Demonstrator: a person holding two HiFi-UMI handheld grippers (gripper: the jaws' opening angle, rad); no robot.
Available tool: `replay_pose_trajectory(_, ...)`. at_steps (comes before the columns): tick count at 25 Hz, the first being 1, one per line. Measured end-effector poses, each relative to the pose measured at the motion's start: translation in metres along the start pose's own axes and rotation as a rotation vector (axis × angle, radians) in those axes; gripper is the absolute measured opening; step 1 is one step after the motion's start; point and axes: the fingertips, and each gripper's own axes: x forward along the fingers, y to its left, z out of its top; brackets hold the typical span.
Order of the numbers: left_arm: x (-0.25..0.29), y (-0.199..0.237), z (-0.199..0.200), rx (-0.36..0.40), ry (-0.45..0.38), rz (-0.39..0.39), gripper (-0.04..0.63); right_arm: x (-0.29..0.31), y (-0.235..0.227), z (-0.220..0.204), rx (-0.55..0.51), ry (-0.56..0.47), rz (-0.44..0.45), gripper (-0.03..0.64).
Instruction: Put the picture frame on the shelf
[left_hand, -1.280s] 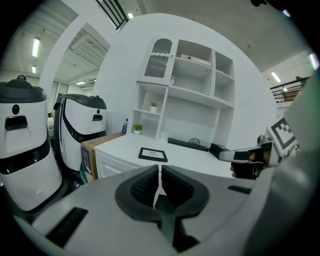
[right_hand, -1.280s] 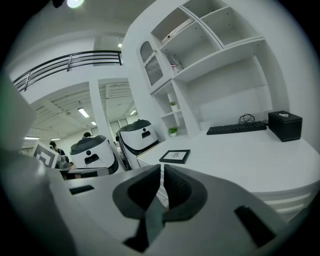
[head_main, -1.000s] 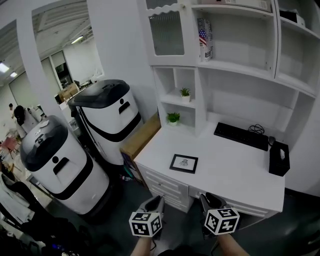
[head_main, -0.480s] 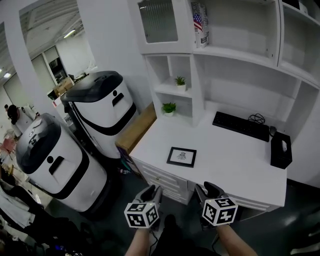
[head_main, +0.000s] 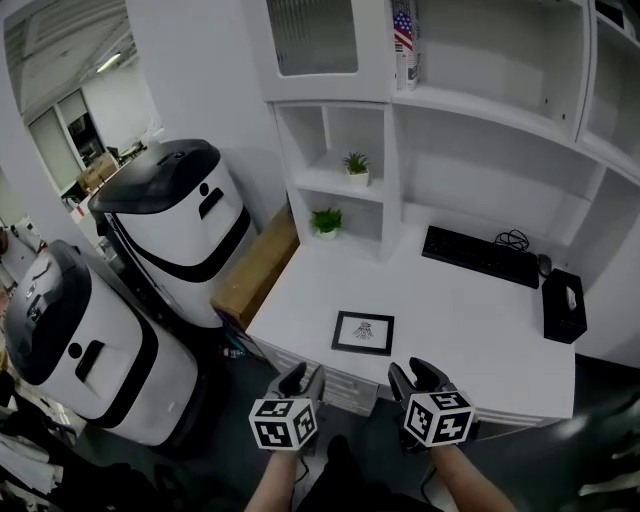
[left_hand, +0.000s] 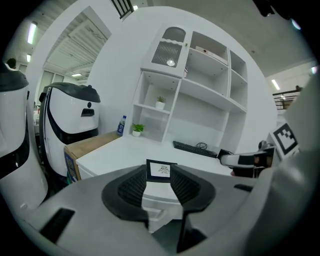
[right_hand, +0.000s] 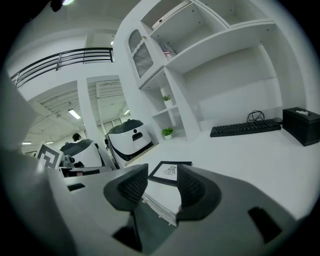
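The black picture frame (head_main: 363, 332) lies flat near the front edge of the white desk (head_main: 470, 325); it also shows in the left gripper view (left_hand: 161, 170) and the right gripper view (right_hand: 170, 172). White shelves (head_main: 480, 105) rise behind the desk. My left gripper (head_main: 300, 378) and right gripper (head_main: 418, 375) hover side by side just in front of the desk edge, short of the frame. Both point at it. The jaws of both have just been opening, and each pair, left (left_hand: 159, 179) and right (right_hand: 162, 184), stands open with nothing between.
A black keyboard (head_main: 478, 257) and a black box (head_main: 562, 306) sit at the desk's back right. Two small potted plants (head_main: 355, 165) (head_main: 323, 221) fill the left cubbies. A cardboard box (head_main: 255, 268) and two white-and-black machines (head_main: 175, 225) (head_main: 70, 340) stand left of the desk.
Both grippers have moved forward toward the desk edge and the frame. Their jaws have spread apart. The frame has stayed in place.
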Motion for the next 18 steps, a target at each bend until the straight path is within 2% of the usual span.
replay_pose_trajectory(8,0.052,0.036,0.022,0.022,0.052,-0.073,0.130,0.049,-0.010,0.009,0.035,0.020,-0.112,0.175)
replay_pose_trajectory(18,0.097,0.056,0.038,0.034,0.105,-0.173,0.130,0.077,-0.025,0.011,0.069,0.041,-0.237,0.185)
